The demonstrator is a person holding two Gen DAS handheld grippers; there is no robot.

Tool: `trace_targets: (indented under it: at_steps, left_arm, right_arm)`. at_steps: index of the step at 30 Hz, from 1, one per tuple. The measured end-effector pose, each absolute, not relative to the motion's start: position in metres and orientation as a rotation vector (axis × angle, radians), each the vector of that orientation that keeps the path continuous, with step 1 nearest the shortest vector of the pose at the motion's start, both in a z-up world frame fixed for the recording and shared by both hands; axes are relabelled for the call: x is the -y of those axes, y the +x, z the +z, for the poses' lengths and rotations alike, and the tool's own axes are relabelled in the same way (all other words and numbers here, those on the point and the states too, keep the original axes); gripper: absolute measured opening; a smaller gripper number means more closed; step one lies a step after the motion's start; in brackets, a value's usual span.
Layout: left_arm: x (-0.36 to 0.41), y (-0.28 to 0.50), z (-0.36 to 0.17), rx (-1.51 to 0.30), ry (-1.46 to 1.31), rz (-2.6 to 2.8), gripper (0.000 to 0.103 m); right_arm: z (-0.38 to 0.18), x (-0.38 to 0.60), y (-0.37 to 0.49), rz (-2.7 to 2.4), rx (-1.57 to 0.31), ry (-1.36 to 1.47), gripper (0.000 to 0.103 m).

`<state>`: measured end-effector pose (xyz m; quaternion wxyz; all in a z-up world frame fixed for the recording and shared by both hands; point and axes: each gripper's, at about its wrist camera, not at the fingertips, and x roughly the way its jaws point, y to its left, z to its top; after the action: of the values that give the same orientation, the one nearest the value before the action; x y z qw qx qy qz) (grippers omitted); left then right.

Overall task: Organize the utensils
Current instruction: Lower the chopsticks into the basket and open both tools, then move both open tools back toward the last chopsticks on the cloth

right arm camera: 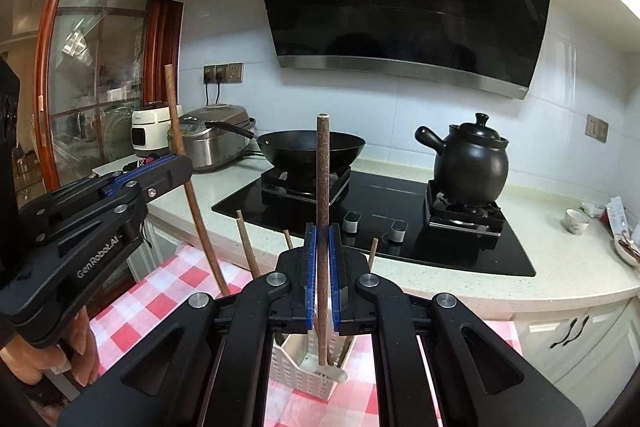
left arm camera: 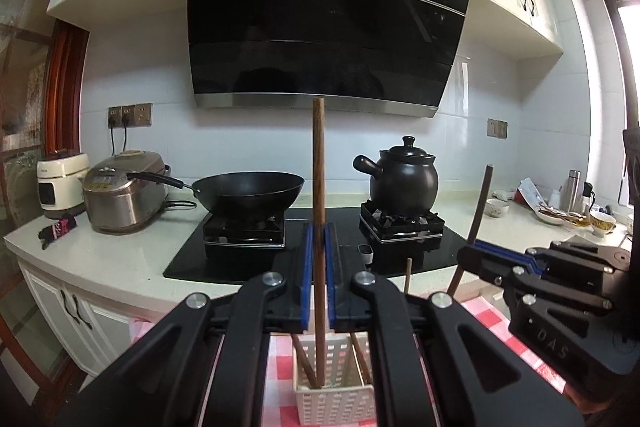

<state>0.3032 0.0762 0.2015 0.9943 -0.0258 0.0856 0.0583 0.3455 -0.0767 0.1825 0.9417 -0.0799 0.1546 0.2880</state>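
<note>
My left gripper (left arm camera: 319, 239) is shut on a brown wooden chopstick (left arm camera: 318, 187) held upright, its lower end inside the white slotted utensil basket (left arm camera: 336, 401) below. My right gripper (right arm camera: 322, 241) is shut on a second dark chopstick (right arm camera: 323, 179), also upright with its lower end in the same basket (right arm camera: 304, 375). Each gripper shows in the other's view, the right one (left arm camera: 474, 251) at right with its chopstick (left arm camera: 480, 203), the left one (right arm camera: 176, 169) at left with its chopstick (right arm camera: 178, 131). Several more chopsticks (right arm camera: 248, 247) stand in the basket.
The basket stands on a red-and-white checked cloth (right arm camera: 160, 291) in front of a black stove (left arm camera: 224, 259) with a wok (left arm camera: 248, 191) and a black clay pot (left arm camera: 402, 175). Rice cookers (left arm camera: 120, 195) stand at left; bowls and bottles (left arm camera: 568, 207) at far right.
</note>
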Motion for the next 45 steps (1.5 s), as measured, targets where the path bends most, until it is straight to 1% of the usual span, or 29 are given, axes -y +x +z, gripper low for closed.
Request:
trace_targets:
  at_steps: [11, 19, 27, 28, 29, 30, 31, 32, 33, 35, 36, 37, 38, 39, 41, 45]
  left_arm:
    - [-0.097, 0.367, 0.142, -0.283, -0.091, 0.110, 0.006]
    - [-0.106, 0.383, 0.097, -0.368, -0.106, 0.107, 0.006]
    - [-0.112, 0.385, 0.072, -0.408, -0.109, 0.120, 0.007]
    - [-0.114, 0.385, 0.072, -0.411, -0.109, 0.124, 0.009]
    - [-0.115, 0.385, 0.072, -0.415, -0.107, 0.128, 0.019]
    - [-0.116, 0.384, 0.074, -0.416, -0.106, 0.130, 0.026]
    - [-0.117, 0.381, 0.076, -0.410, -0.108, 0.130, 0.039]
    - [-0.119, 0.378, 0.079, -0.401, -0.110, 0.139, 0.045]
    - [-0.120, 0.375, 0.082, -0.396, -0.107, 0.149, 0.047]
    - [-0.124, 0.365, 0.088, -0.379, -0.112, 0.176, 0.057]
    - [-0.125, 0.359, 0.092, -0.371, -0.119, 0.186, 0.060]
    - [-0.128, 0.353, 0.096, -0.362, -0.125, 0.197, 0.068]
    - [-0.130, 0.344, 0.099, -0.347, -0.127, 0.218, 0.076]
    - [-0.131, 0.337, 0.101, -0.337, -0.124, 0.230, 0.078]
    - [-0.131, 0.320, 0.106, -0.319, -0.107, 0.244, 0.085]
    - [-0.124, 0.283, 0.106, -0.324, -0.052, 0.273, 0.092]
  right_arm:
    - [0.141, 0.058, 0.393, 0.585, -0.444, -0.194, 0.006]
    - [0.103, 0.048, 0.421, 0.577, -0.537, -0.178, 0.006]
    - [0.093, 0.051, 0.437, 0.559, -0.553, -0.142, 0.007]
    - [0.093, 0.051, 0.437, 0.555, -0.551, -0.142, 0.008]
    - [0.093, 0.052, 0.436, 0.549, -0.550, -0.141, 0.008]
    - [0.094, 0.053, 0.436, 0.545, -0.549, -0.141, 0.011]
    - [0.096, 0.054, 0.434, 0.542, -0.547, -0.141, 0.012]
    - [0.098, 0.056, 0.432, 0.539, -0.543, -0.139, 0.012]
    - [0.099, 0.059, 0.430, 0.538, -0.540, -0.137, 0.012]
    - [0.104, 0.065, 0.422, 0.532, -0.529, -0.132, 0.012]
    - [0.107, 0.069, 0.418, 0.529, -0.525, -0.129, 0.012]
    - [0.108, 0.073, 0.414, 0.527, -0.521, -0.128, 0.013]
    - [0.109, 0.076, 0.410, 0.525, -0.519, -0.127, 0.017]
    - [0.110, 0.081, 0.404, 0.522, -0.515, -0.126, 0.027]
    - [0.111, 0.088, 0.391, 0.523, -0.510, -0.119, 0.034]
    - [0.107, 0.103, 0.362, 0.531, -0.504, -0.115, 0.034]
